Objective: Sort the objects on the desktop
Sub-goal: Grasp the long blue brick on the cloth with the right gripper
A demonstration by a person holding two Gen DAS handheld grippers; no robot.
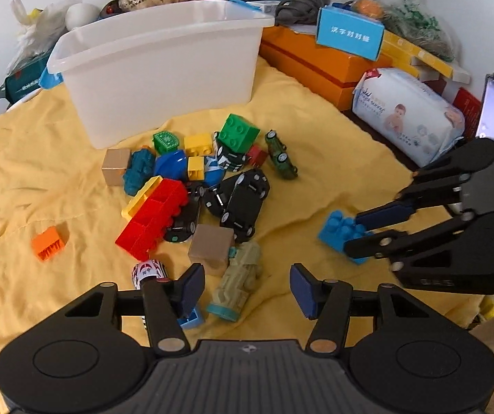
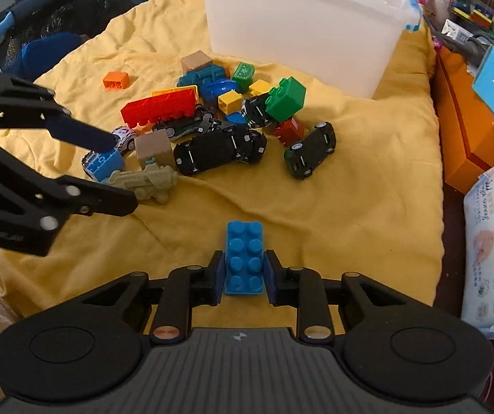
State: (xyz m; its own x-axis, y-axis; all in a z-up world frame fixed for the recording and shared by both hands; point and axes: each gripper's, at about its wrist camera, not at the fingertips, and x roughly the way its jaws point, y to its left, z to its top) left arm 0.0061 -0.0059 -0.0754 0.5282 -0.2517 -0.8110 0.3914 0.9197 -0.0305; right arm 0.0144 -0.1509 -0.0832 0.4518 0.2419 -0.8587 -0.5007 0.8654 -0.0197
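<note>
Blue brick (image 2: 244,258): lying on the yellow cloth (image 2: 350,189), apart from the toy pile, studs up.
Handling: looking light, rigid, smooth-sided plastic; gripping across the long flat sides, likely slipping if pinched on a corner.
Right gripper (image 2: 243,277): fingers narrowed around the brick's near end, pads seeming to press both sides.
Left gripper (image 1: 247,289): fingers standing wide, holding nothing, straddling the tan toy vehicle (image 1: 238,284).
White bin (image 1: 164,65): waiting behind the pile.

Both wrist cams look steeply down, close over the yellow cloth (image 1: 57,158). Left sits left of the toy pile (image 1: 205,189), right sits right. Both share the pile and white bin (image 2: 302,27).
</note>
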